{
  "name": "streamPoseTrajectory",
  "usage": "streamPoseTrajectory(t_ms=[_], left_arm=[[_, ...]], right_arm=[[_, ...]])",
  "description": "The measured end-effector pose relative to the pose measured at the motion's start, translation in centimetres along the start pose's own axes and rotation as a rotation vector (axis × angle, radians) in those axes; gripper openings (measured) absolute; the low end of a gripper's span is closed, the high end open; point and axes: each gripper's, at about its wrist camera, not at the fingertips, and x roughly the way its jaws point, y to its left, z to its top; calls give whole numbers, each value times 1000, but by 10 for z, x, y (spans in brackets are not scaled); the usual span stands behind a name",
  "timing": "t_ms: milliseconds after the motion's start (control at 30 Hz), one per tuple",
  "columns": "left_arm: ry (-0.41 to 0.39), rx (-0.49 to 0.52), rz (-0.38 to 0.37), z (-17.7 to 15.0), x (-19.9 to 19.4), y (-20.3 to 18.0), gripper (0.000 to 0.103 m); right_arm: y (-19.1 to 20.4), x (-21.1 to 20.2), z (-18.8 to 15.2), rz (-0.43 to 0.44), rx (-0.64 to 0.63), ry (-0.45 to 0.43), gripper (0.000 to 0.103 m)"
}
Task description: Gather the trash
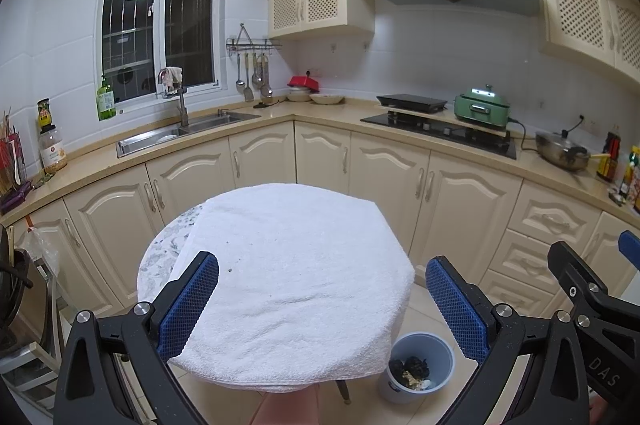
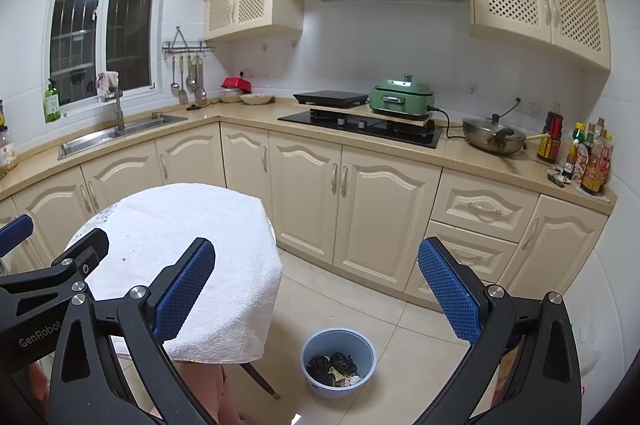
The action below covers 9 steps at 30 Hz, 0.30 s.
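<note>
A round table covered with a white towel (image 1: 288,273) stands in front of me; it also shows in the right wrist view (image 2: 188,265). A few tiny dark crumbs (image 1: 230,270) lie on the towel. A light blue bin (image 2: 338,363) with dark trash in it stands on the floor right of the table, and shows in the left wrist view (image 1: 420,365). My left gripper (image 1: 322,301) is open and empty above the table's near edge. My right gripper (image 2: 316,297) is open and empty, over the floor above the bin. It also shows at the right edge of the left wrist view (image 1: 600,289).
Cream kitchen cabinets (image 2: 360,193) run behind the table under a beige counter. On the counter are a sink (image 1: 180,133), a black hob (image 2: 360,125), a green cooker (image 2: 400,101), a wok (image 2: 494,137) and sauce bottles (image 2: 588,157). The floor is pale tile (image 2: 400,365).
</note>
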Motion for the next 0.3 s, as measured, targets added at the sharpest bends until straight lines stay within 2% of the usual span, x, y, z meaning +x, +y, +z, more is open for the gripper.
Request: streamPoseTrajectory(t_ms=[300], left_arm=[[-4, 10, -2, -5, 5, 2, 102]], right_arm=[[-2, 0, 0, -3, 0, 3, 103]])
